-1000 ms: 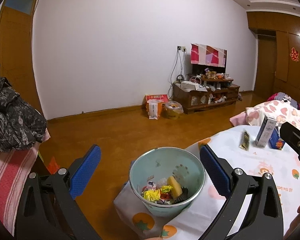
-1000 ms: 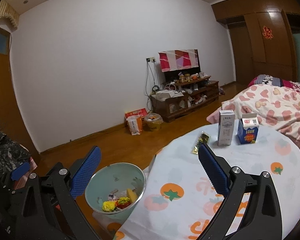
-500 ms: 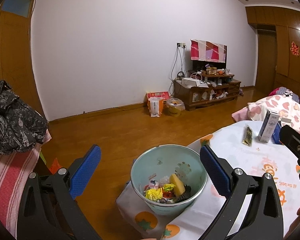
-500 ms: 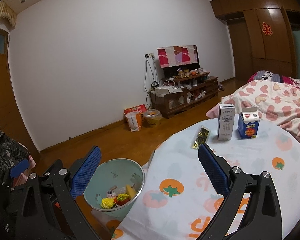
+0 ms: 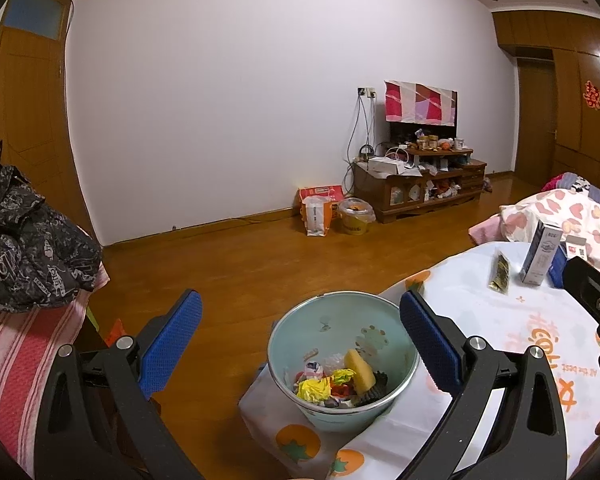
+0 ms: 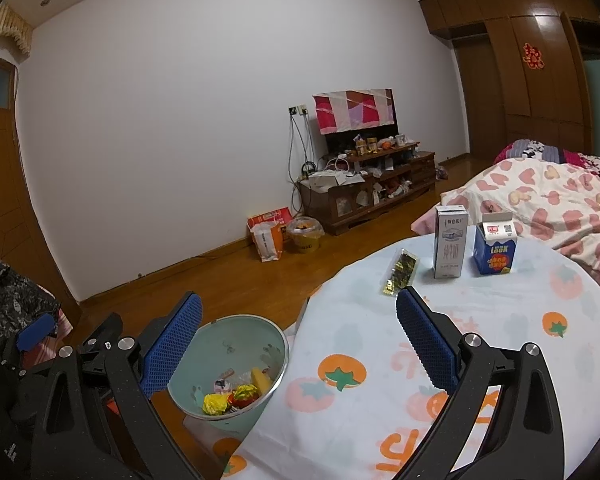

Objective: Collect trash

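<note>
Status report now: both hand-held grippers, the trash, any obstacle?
Left hand-held gripper open, empty. Right hand-held gripper open, empty. Bin holds wrappers; dark wrapper, white carton, blue carton on table. Nothing blocks them.

Glossy wood floor (image 5: 236, 264); printed cloth covers the table (image 6: 480, 320).

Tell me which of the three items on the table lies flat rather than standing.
The dark gold-edged wrapper. It lies flat on the tablecloth, left of the tall white carton and the shorter blue carton, which both stand upright.
</note>
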The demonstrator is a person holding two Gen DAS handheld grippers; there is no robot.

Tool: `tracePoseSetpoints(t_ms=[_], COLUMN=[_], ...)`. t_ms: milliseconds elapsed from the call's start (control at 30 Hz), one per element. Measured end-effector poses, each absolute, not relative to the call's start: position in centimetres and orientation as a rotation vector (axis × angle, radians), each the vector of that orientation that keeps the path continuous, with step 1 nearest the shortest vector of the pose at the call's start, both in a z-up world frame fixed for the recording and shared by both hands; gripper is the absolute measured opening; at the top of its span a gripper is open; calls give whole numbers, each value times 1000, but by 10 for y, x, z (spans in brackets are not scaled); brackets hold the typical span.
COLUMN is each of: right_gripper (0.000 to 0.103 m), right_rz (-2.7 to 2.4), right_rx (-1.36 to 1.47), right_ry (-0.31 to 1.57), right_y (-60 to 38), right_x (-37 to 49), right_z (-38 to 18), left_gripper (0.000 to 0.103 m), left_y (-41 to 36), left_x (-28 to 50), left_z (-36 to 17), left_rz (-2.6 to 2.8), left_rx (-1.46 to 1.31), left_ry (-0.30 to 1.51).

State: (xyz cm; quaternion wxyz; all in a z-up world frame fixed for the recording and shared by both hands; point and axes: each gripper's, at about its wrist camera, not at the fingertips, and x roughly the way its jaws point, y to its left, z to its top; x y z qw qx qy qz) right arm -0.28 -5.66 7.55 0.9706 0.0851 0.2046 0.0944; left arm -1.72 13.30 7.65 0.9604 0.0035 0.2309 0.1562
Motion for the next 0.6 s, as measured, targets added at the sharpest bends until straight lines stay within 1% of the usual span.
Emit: tracePoseSetpoints(t_ms=[600], right_gripper=[96], right_rz=[187], right_rx=[175], right_ry=[418], right_y=[-58], right_x=[-3], right_z=[76], left_gripper=[97], left_y=[136], left_x=[-18], left_z=[76], left_rz=[328], left_rx=[-6], left_ry=[477])
